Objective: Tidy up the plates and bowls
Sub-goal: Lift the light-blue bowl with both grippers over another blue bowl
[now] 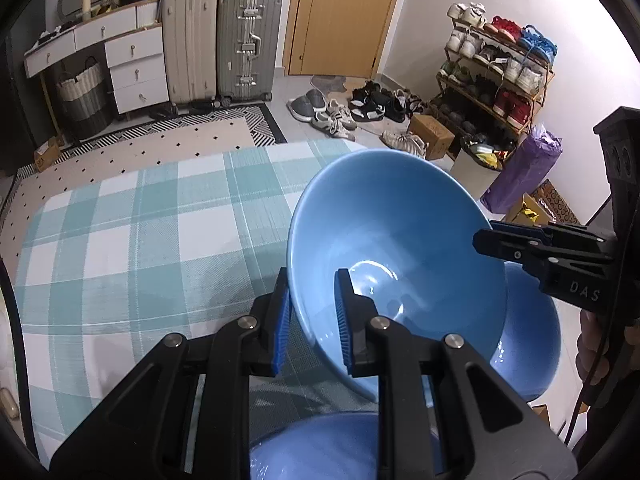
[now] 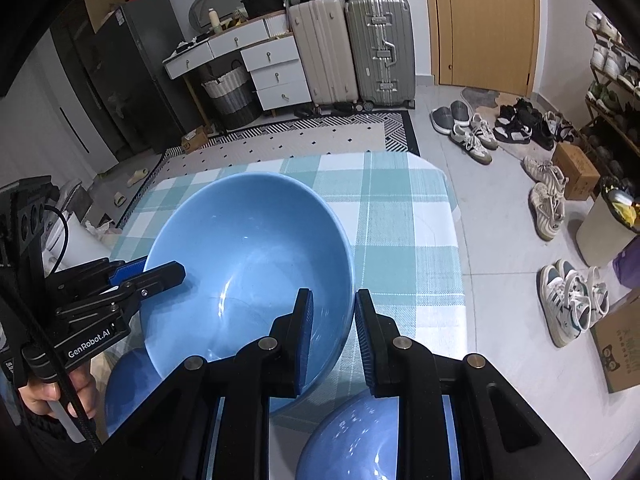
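blue bowl [image 1: 396, 240] held tilted above a checked tablecloth [image 1: 140, 232], its rim clamped by left gripper [image 1: 310, 320] and right gripper [image 2: 334, 336].

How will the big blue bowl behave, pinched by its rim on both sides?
The big blue bowl looks glazed and glossy, so it may slip in the left gripper and right gripper. It looks rigid, probably ceramic, so likely heavy and chippable against the blue dishes below.
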A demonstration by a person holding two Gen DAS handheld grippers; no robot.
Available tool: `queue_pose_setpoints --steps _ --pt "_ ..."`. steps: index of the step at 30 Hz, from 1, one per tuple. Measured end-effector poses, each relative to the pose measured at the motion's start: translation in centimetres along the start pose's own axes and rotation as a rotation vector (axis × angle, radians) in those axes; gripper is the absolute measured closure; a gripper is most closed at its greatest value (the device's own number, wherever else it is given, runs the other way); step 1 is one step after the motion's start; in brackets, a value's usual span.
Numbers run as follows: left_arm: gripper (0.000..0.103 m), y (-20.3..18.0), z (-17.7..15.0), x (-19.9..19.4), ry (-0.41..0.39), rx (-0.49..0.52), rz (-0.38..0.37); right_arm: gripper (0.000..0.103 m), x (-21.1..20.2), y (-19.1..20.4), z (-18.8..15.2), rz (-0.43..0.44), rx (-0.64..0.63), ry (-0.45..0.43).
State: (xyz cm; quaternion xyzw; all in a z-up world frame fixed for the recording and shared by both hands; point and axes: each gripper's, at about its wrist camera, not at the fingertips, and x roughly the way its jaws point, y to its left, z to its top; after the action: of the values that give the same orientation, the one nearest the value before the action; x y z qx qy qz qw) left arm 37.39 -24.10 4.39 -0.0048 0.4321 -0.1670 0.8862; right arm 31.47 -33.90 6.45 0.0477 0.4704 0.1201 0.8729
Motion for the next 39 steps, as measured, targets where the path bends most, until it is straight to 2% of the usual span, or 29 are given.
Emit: queue_pose_setpoints --steps 17,30,39 --pt "0.085 -1.6 -1.5 -10.0 -0.099 0.003 0.008 0.080 -7.7 4.2 -1.1 -0.009 -0.051 -0.082" --pt "0.085 -2.7 -4.1 -17.8 -0.150 -0.001 0.031 0.080 -11.9 8.0 -3.0 -0.001 -0.091 -0.128" --pt "0.085 -3.2 -5.8 -21.7 -0.174 -0.004 0.043 0.080 -14.2 10.1 -4.4 0.006 -0.110 -0.155"
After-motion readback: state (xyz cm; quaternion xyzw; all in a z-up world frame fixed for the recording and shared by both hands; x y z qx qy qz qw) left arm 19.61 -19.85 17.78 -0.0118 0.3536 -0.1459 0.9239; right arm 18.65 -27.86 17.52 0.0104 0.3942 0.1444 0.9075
